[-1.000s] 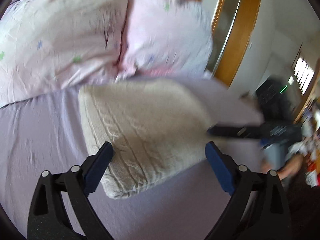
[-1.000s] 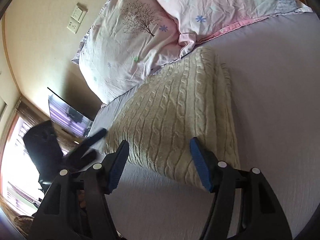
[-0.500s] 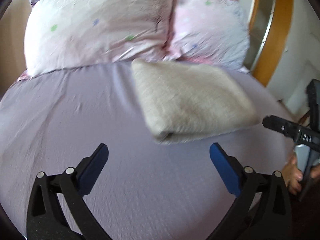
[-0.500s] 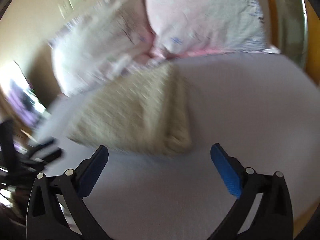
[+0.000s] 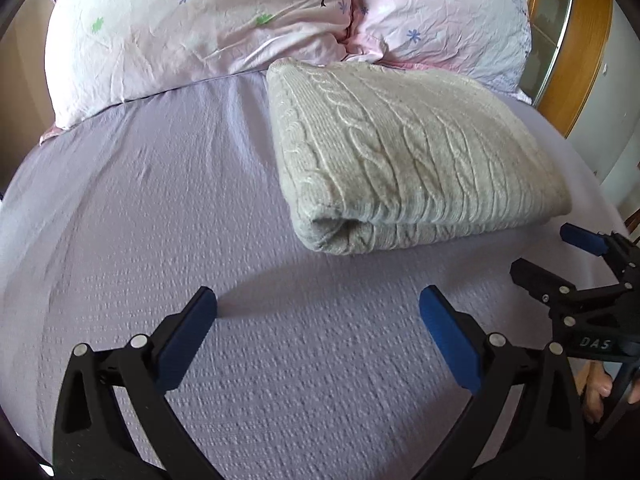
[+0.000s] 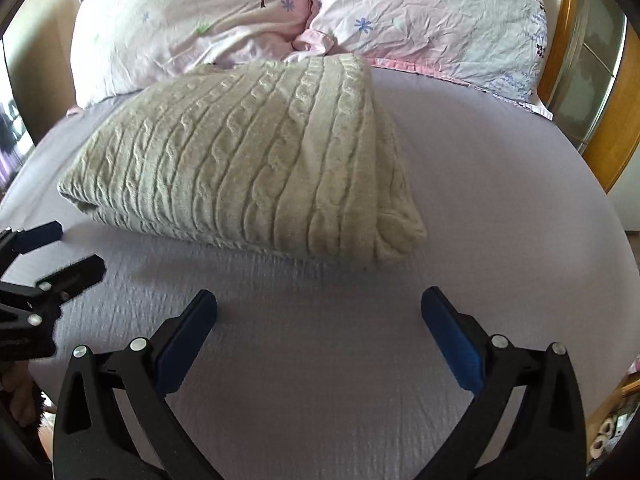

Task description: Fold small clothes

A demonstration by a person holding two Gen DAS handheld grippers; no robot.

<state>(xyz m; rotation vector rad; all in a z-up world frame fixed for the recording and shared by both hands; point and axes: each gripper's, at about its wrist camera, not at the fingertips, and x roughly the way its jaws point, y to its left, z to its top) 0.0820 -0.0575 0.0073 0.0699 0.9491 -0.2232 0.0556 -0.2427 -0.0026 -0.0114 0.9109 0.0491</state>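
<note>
A cream cable-knit sweater lies folded into a thick rectangle on the lilac bed sheet, its far end against the pillows. It also shows in the right wrist view. My left gripper is open and empty, over the sheet in front of the sweater. My right gripper is open and empty, also short of the sweater. The right gripper shows at the right edge of the left wrist view, and the left gripper at the left edge of the right wrist view.
Two pale pink printed pillows lie at the head of the bed, also in the right wrist view. A wooden door frame stands at the right. The bed edge drops off at the right.
Both grippers have pulled back from the folded sweater toward the near part of the bed and opened wide. The sweater lies flat and has not moved.
</note>
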